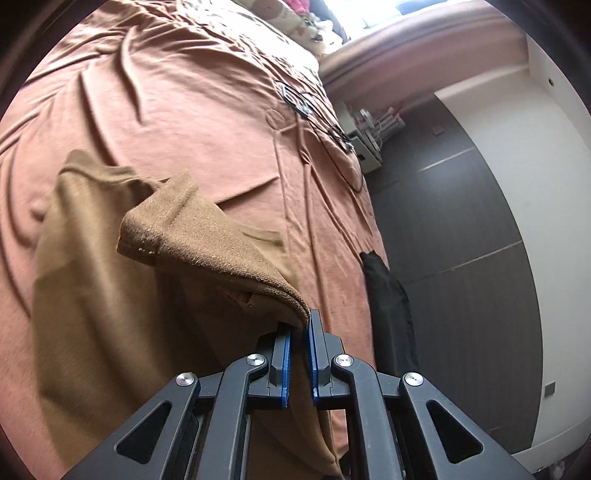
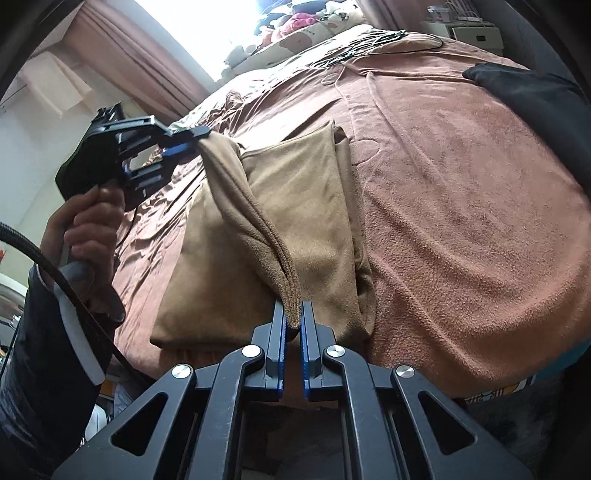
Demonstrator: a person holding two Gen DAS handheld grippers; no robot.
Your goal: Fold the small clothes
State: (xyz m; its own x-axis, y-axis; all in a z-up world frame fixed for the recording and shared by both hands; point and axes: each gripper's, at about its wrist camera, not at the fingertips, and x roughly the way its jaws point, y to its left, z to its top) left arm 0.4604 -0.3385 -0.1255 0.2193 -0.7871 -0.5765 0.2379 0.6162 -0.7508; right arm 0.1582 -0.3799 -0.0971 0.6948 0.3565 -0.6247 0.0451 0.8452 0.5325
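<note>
Rust-brown sheeting covers the bed [image 2: 461,192], the largest thing ahead of both tongs, creased all over in the left wrist view and nubbly like terry in the right. A black garment [image 2: 532,99] lies on it far ahead and to the right of the right gripper, well apart from the work; patterned bedding [image 2: 314,33] and some cables sit farther off near the window.

On the sheet, directly ahead of both tools, lies the tan fleece garment [image 2: 306,206], part flat and part lifted. Its upper layer is raised as a taut ridge strung between the two tongs, while the lower layer rests on the bed beneath.

The left gripper [image 1: 300,332] has its blue pads [image 1: 287,354] drawn nearly together with a folded corner of the tan fabric pinched between them; in the right wrist view it shows up and to the left, carried by the person's left hand [image 2: 92,218]. The right gripper [image 2: 293,325] is likewise nearly closed, with the other end of the lifted edge nipped at its tips.

The step in hand looks like a fold in mid-carry: one edge is picked up at two corners. The next move probably calls for both tongs to travel together across the garment, keeping the edge taut and level, then lower it square onto the far edge before letting go.
</note>
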